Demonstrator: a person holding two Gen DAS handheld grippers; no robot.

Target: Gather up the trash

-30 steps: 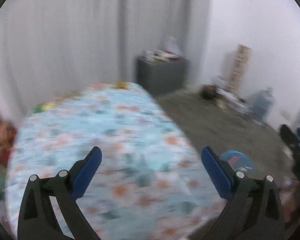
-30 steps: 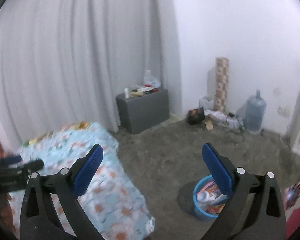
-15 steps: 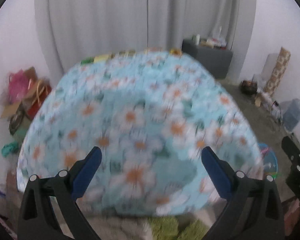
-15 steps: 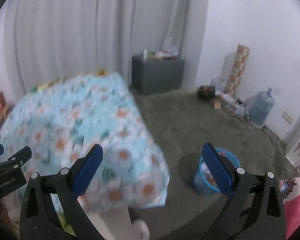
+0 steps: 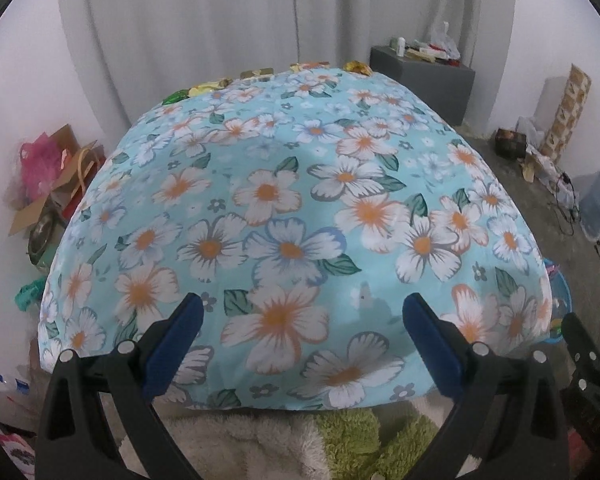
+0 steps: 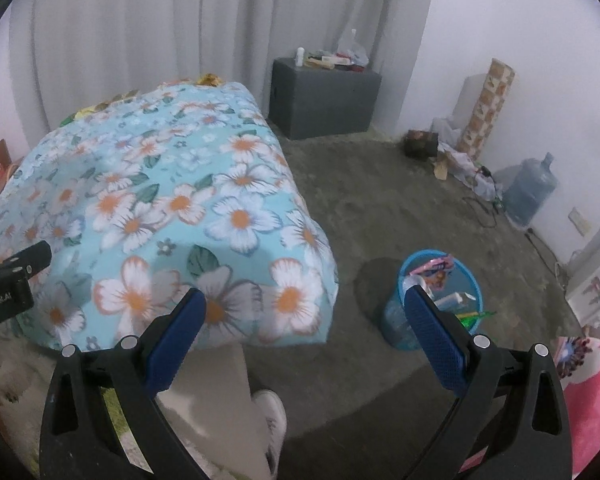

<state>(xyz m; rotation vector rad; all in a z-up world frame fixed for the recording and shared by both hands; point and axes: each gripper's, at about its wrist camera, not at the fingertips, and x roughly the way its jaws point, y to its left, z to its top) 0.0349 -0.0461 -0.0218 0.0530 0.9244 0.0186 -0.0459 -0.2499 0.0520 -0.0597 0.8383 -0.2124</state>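
Several crumpled wrappers lie along the far edge of the flower-print table cloth (image 5: 292, 208): a gold one (image 5: 357, 67), a yellow one (image 5: 208, 87) and a green one (image 5: 176, 97). They also show in the right wrist view as a gold wrapper (image 6: 208, 79) and a yellow wrapper (image 6: 86, 112). A blue trash bin (image 6: 440, 300) with wrappers inside stands on the floor to the right of the table. My left gripper (image 5: 300, 336) is open above the near edge of the cloth. My right gripper (image 6: 304, 328) is open, empty, between the table corner and the bin.
A grey cabinet (image 6: 326, 98) with clutter on top stands by the curtain. A water jug (image 6: 530, 192), a patterned roll (image 6: 486, 108) and cables line the right wall. Boxes and pink bags (image 5: 48, 176) sit left of the table. A person's shoe (image 6: 270, 420) is below.
Both views have swung left and down, so the table now fills the left view. The bin has come nearer in the right view. Both grippers stayed open.
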